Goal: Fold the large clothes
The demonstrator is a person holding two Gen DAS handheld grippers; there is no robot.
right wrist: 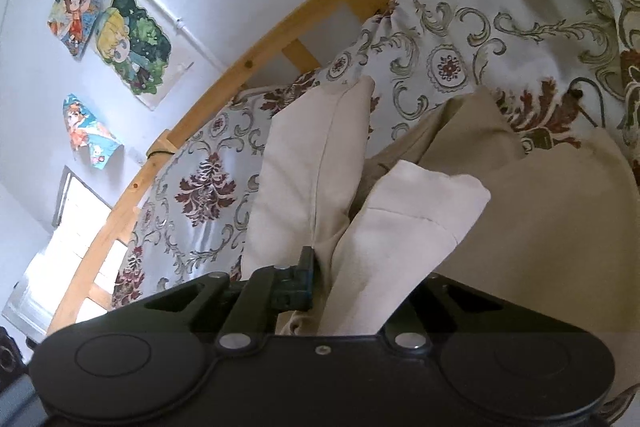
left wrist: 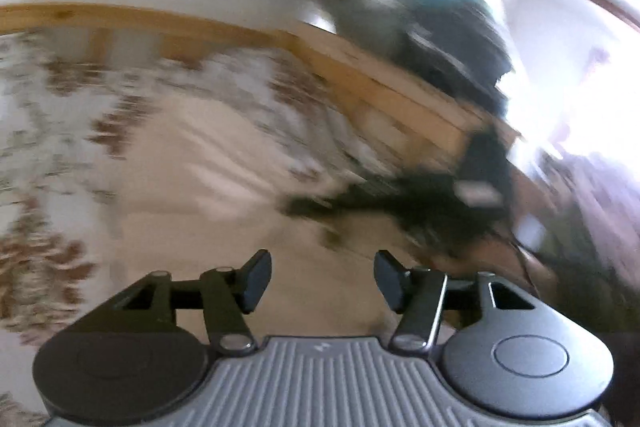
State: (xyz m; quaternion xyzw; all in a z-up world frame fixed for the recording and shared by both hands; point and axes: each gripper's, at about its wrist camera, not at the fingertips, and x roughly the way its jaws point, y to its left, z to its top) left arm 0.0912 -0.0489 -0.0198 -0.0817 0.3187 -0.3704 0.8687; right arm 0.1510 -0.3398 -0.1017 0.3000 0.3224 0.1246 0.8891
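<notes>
The beige garment (right wrist: 520,227) lies crumpled on the floral bedspread (right wrist: 460,39) inside the wooden bed frame (right wrist: 240,67). The right gripper (right wrist: 320,279) is clamped tight on a fold of it — cloth bunches up between the fingers. The left gripper (left wrist: 322,281) hangs above the fabric with jaws well apart and nothing between them — its view is badly smeared.
</notes>
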